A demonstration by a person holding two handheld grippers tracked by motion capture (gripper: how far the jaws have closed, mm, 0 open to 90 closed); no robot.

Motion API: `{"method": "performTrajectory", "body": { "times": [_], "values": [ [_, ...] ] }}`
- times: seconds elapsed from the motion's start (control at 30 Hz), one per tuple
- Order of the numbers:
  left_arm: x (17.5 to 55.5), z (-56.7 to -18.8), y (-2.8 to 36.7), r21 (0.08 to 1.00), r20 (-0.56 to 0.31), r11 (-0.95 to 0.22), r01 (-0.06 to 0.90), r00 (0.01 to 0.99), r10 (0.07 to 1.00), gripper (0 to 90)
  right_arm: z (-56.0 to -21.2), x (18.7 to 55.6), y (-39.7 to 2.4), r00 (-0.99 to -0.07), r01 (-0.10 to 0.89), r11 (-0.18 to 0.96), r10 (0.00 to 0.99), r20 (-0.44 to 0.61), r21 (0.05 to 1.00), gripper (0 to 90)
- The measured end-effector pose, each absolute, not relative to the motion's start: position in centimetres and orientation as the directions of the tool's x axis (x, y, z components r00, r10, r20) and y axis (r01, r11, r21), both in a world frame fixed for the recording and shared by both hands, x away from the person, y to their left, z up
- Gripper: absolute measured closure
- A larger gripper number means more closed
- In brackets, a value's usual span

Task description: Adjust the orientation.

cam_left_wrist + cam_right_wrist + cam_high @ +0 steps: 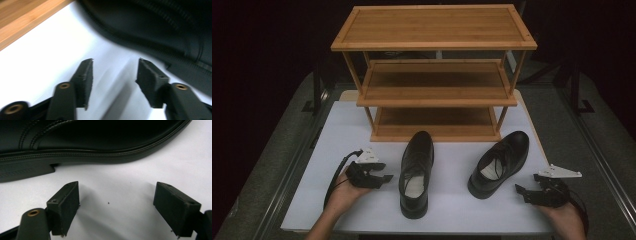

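Two black shoes are sitting on the white table (362, 210), in front of the wooden rack (434, 75). The left shoe (417, 172) is lying with its toe pointing toward the rack's bottom shelf and its heel toward the person, its pale insole showing. The right shoe (499, 162) is lying well apart from it, angled so that its toe is pointing up and to the right, with its heel nearer the table's middle.

The left gripper (388, 177) is resting low over the table just beside the left shoe, its tips pointing at the shoe's side without touching it. In the left gripper view (115, 68) its jaws are standing partly apart with only bare table between them, and the shoe's dark side (160, 30) is lying just ahead, blurred. A strip of the rack's wood (22, 20) is showing at the upper left of that view.

The right gripper (519, 189) is lying just beside the right shoe's heel, tips pointing left toward it. In the right gripper view (117, 187) its jaws are standing wide apart, holding nothing, and the shoe's sole and heel block (75, 155) are running across just beyond the tips, with a gap of table between.

A hand (343, 192) is holding the left gripper and a hand (568, 215) the right.
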State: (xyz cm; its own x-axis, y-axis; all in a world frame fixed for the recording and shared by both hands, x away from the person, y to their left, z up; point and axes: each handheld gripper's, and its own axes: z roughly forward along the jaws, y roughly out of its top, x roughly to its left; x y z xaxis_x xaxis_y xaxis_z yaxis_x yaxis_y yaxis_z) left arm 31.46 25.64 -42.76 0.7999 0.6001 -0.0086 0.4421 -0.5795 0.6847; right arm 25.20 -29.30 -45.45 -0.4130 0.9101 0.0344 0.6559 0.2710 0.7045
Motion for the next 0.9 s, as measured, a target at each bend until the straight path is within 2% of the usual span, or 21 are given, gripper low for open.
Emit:
{"method": "performTrajectory", "body": {
  "times": [0.1,0.23,0.43,0.6,0.9],
  "values": [
    [31.1,-42.5,27.2,0.676,0.015,-0.574,0.462,0.770,0.637,28.3,-45.4,25.2,-29.3,-0.413,0.659,0.271,0.910,0.036,0.702,20.7],
    [30.1,-42.4,29.5,0.680,0.034,-0.558,0.476,0.740,0.672,19.8,-45.3,25.3,-29.2,-0.410,0.666,0.276,0.911,0.031,0.693,20.7],
    [28.9,-42.9,32.2,0.675,0.027,-0.526,0.518,0.695,0.719,12.9,-45.3,25.3,-29.2,-0.409,0.666,0.275,0.912,0.030,0.694,21.4],
    [28.0,-43.8,33.4,0.652,0.045,-0.522,0.550,0.659,0.750,0.0,-45.4,25.2,-29.3,-0.413,0.658,0.277,0.911,0.027,0.700,21.3],
    [27.4,-45.0,34.2,0.686,0.014,-0.483,0.544,0.654,0.756,0.0,-45.4,25.0,-29.4,-0.418,0.647,0.281,0.908,0.022,0.709,22.3]
  ]
}}
